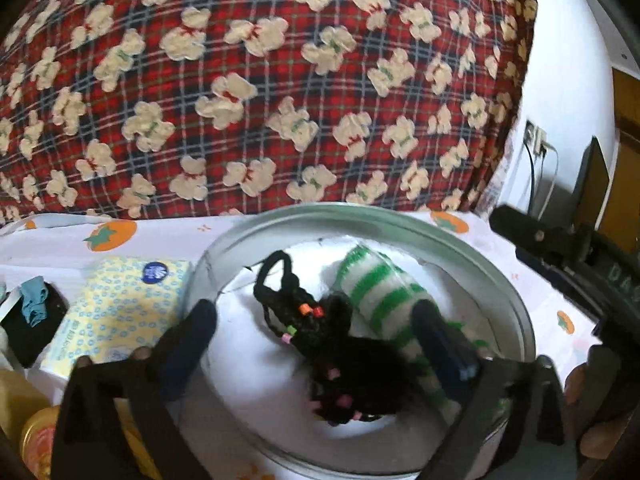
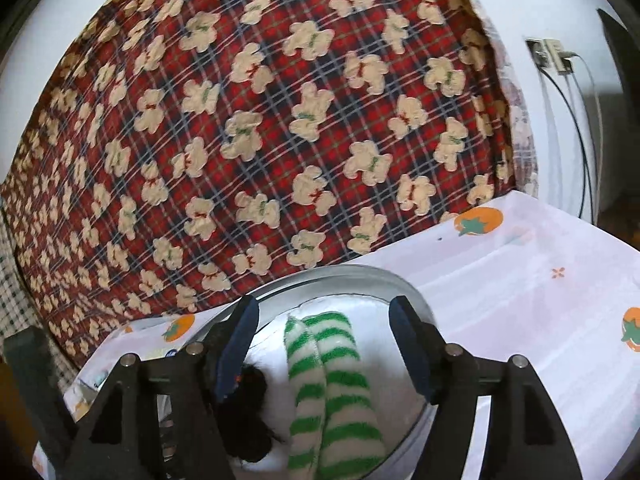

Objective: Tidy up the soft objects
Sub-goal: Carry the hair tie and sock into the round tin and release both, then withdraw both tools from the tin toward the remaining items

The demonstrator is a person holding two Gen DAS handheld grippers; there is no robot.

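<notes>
My left gripper (image 1: 316, 334) hangs wide open over the round tin (image 1: 500, 276), which holds the black braided hair piece (image 1: 344, 356) and the striped socks (image 1: 380, 292). My right gripper (image 2: 324, 344) is wide too, straddling the socks. I should lift out slowly, snagging nothing. The tin's near rim is cut off.

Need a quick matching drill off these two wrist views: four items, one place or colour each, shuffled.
Items:
1. striped sock
2. beaded hairpiece
3. tissue pack
4. plaid blanket

Matches:
A. red, bear print, behind the tin
B. green and white, inside the tin
C. yellow, left of the tin
D. black, inside the tin

Pairs: 1-B, 2-D, 3-C, 4-A
</notes>
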